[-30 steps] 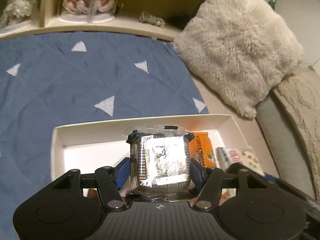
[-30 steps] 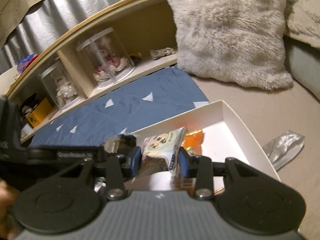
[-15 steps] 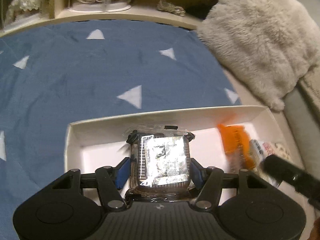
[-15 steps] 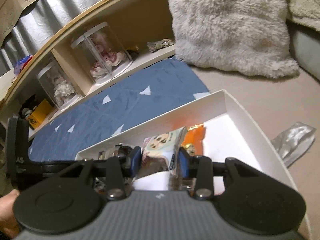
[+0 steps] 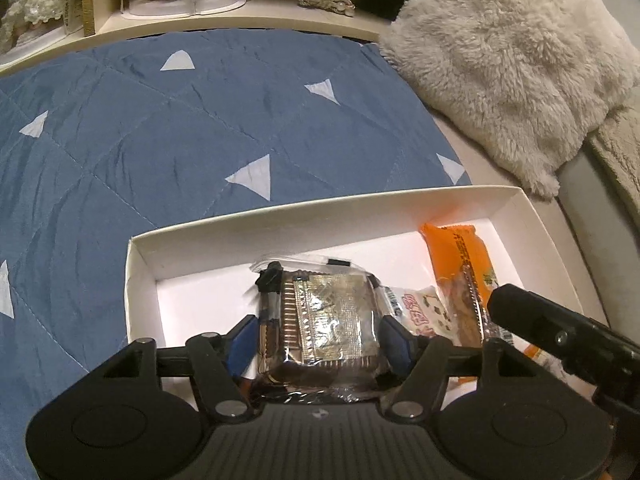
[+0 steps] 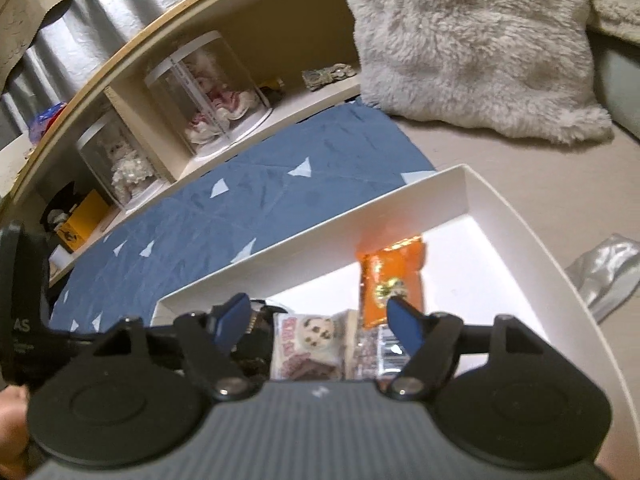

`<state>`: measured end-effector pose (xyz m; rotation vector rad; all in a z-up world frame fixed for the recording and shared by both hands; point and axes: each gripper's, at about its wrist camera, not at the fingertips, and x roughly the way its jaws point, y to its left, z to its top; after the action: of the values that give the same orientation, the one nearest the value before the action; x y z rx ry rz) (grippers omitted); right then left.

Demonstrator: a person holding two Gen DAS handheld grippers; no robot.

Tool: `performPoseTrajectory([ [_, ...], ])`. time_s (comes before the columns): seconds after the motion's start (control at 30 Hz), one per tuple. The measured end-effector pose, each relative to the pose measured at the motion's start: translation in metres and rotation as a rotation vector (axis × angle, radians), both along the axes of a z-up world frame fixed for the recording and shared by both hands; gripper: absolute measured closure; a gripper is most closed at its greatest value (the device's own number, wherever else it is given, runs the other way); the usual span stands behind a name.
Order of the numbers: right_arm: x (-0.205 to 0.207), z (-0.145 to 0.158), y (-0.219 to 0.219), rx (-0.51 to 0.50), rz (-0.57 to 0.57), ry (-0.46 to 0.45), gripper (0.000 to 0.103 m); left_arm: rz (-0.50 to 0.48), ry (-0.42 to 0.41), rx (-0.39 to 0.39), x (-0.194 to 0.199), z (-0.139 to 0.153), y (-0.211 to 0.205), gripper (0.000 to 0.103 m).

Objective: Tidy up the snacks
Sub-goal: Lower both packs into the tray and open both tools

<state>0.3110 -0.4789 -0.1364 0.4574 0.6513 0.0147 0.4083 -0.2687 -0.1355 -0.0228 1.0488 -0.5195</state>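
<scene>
A white shallow box [image 5: 328, 206] [image 6: 516, 216] lies on the bed. My left gripper [image 5: 320, 320] is shut on a clear-wrapped chocolate cookie pack [image 5: 328, 320] and holds it over the box's middle. To its right in the box lie a white cookie packet [image 5: 416, 308] [image 6: 310, 340] and an orange snack pack [image 5: 460, 264] [image 6: 394, 280]. My right gripper [image 6: 320, 314] stands open above the white cookie packet, which lies loose below its fingers. The right gripper's black body [image 5: 560, 340] shows in the left wrist view.
A blue quilt with white triangles [image 5: 160, 128] [image 6: 224, 216] lies under and behind the box. A fluffy cream pillow [image 5: 508, 60] [image 6: 464, 44] sits at the back right. A wooden shelf [image 6: 168, 60] holds clear domes. A silver wrapper [image 6: 608, 272] lies right of the box.
My right gripper has opened and let go of the white cookie packet, which now lies in the box beside the orange pack. The left gripper has shifted left, still holding its cookie pack.
</scene>
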Motion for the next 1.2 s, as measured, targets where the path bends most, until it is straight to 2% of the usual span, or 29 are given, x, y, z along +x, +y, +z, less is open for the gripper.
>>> performPoseTrajectory([
  [0.13,-0.006,0.001,-0.003,-0.008,-0.012,0.005,0.023,0.003,-0.009,0.018,-0.006,0.008,-0.001,0.022],
  [0.47,-0.02,0.008,0.0,-0.038,-0.03,0.009,0.023,0.002,-0.036,0.039,-0.022,0.034,0.01,0.019],
  [0.77,-0.04,0.024,0.009,-0.09,-0.051,0.009,0.008,0.008,-0.064,0.042,-0.046,0.051,0.025,0.001],
  [0.8,-0.042,0.026,0.011,-0.094,-0.056,0.01,0.004,0.008,-0.066,0.045,-0.049,0.053,0.027,0.001],
  [0.93,-0.052,0.034,0.02,-0.12,-0.06,0.02,0.001,0.015,-0.084,0.053,-0.061,0.06,0.037,0.0],
  [1.2,-0.076,0.046,0.043,-0.194,-0.074,0.034,0.001,0.038,-0.125,0.051,-0.09,0.079,0.06,0.0],
])
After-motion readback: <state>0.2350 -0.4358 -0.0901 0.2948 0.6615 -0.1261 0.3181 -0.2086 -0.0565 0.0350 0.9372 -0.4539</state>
